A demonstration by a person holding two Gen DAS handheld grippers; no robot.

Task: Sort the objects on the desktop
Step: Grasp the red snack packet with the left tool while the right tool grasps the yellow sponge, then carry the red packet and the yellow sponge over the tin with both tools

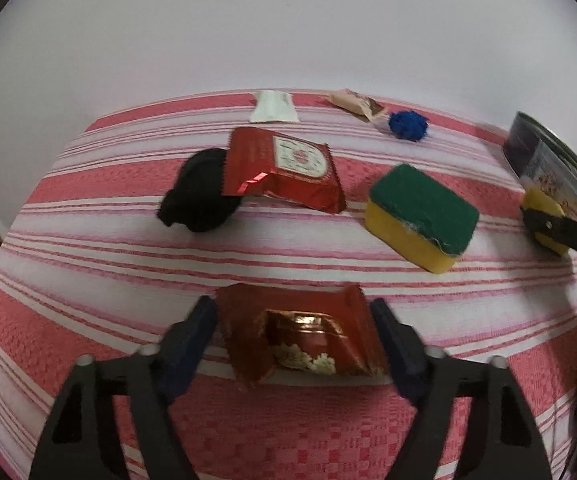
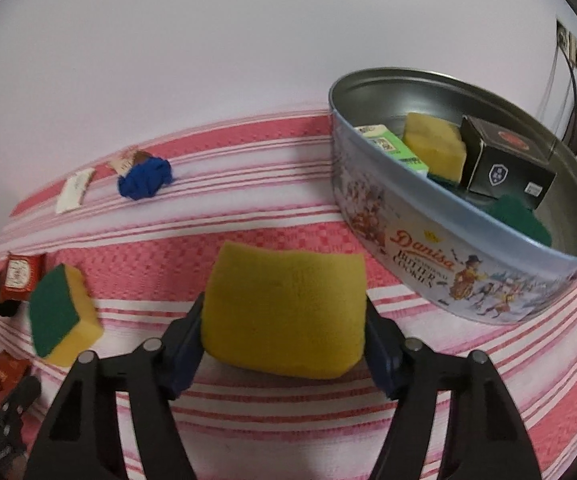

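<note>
Holding a crinkled red foil snack packet between its two blue-padded fingers, the left claw is closed part-way on the packet's sides above the counter's pink-and-white striped cloth. The right claw is likewise closed on a yellow sponge block, gripping it at both sides just in front of the round blue Danisa butter-cookie tin.

Inside the open tin lie a yellow-and-green scouring sponge, a small green-and-white carton, a black box with a crest and a dark green pad; they crowd the tin's near side, some touching.

On the cloth outside the tin sit another green-topped yellow sponge, a second red foil packet leaning on a black fabric bundle, a blue knitted ball just beside a beige wrapper, and a white sachet near the far edge.
</note>
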